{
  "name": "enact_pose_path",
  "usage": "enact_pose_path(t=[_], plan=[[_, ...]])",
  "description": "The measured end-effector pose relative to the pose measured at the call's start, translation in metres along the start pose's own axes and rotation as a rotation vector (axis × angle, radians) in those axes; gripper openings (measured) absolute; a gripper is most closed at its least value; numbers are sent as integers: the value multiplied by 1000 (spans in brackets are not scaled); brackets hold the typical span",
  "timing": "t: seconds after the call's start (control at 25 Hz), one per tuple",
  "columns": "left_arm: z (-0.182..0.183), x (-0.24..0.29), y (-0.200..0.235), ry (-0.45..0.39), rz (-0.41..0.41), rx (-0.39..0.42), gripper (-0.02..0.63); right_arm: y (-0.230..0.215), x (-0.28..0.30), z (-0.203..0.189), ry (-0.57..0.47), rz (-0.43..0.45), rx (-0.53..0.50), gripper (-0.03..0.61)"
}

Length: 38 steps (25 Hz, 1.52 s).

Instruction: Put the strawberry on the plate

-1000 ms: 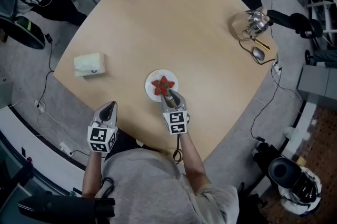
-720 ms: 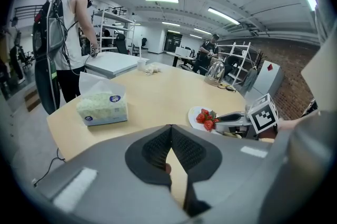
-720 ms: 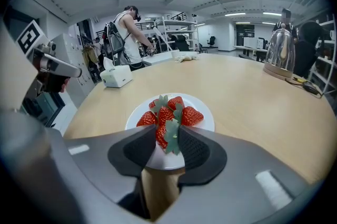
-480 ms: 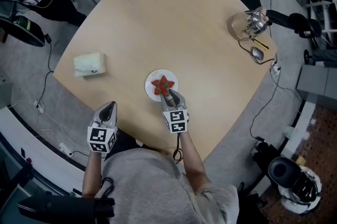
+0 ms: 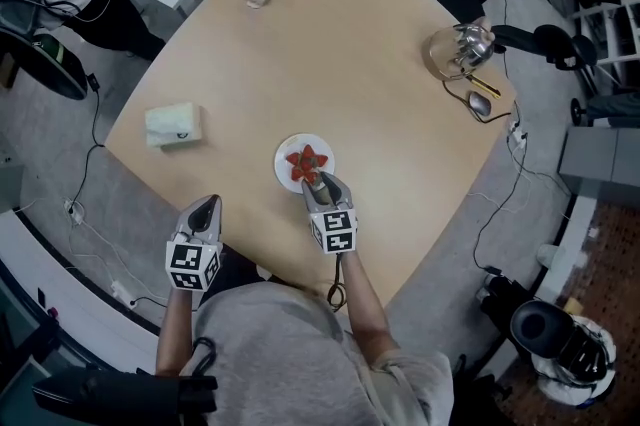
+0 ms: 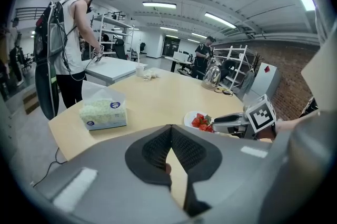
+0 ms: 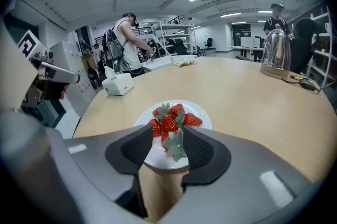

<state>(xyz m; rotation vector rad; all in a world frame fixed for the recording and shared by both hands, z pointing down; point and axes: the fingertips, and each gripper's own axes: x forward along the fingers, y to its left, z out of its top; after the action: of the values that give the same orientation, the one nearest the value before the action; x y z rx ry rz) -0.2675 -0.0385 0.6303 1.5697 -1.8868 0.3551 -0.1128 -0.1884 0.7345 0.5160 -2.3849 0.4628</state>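
My right gripper (image 7: 167, 132) hangs low over the near edge of the white plate (image 7: 159, 158). Its jaws stand apart and have just been opening. Between them lies one strawberry (image 7: 174, 145) with its green leaves toward me. It sits on the plate close beside the right jaw, with a clear gap to the left jaw, so the pads do not press it. Just behind it, in the middle of the plate, is a small heap of other strawberries (image 7: 169, 115).

My left gripper (image 6: 171, 131) is at the near edge of the desk (image 7: 242, 97), well apart from the plate. Its jaws are together at the tips, with nothing between them.

Farther out on the desk, a tissue box (image 7: 118, 83) stands to the left and a kettle (image 7: 276, 54) at the far right.
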Motion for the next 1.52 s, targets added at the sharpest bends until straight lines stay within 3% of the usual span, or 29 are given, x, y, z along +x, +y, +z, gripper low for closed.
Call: enact_pose_path(t=[0.68,0.92,1.52], plan=[[20,-42,-40,-127,-49,77,20,24,-73,31,-155,-40,-9,168],[29,-43,-67,-161,-112,120,20,25,-112,40,-228,-85,7,98],[52,-34,-167,-209,-319,249,20,-18,-234,35,-405,-298,93,21]])
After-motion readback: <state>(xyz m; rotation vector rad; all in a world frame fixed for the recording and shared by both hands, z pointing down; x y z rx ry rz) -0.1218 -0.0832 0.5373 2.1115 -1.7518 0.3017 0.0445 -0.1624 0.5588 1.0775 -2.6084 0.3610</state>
